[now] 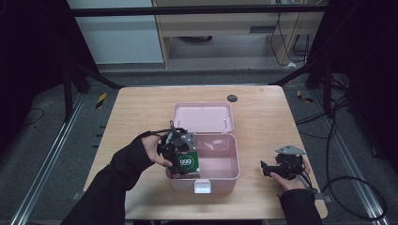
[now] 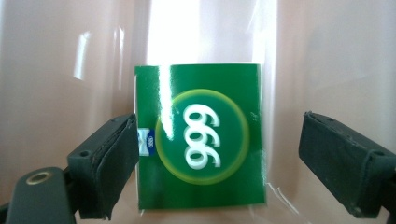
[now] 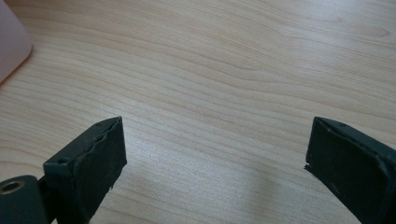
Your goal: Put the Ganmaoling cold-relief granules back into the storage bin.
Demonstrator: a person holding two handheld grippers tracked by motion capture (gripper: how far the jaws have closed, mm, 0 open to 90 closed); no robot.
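While the left tongs (image 2: 219, 154) hang over the near left corner of the pink box (image 1: 220, 161), their jaws stand apart with the green packet (image 2: 200, 137) between them: one pad sits just at the packet's edge, the other well clear. Off to that box's other side, the right tongs (image 3: 215, 163) gape empty over the bare wooden surface (image 3: 224, 70).

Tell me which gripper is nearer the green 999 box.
Left. The left gripper is right at the green 999 box, inside the pink case, jaws open around it. The right gripper rests on the table, right of the case.
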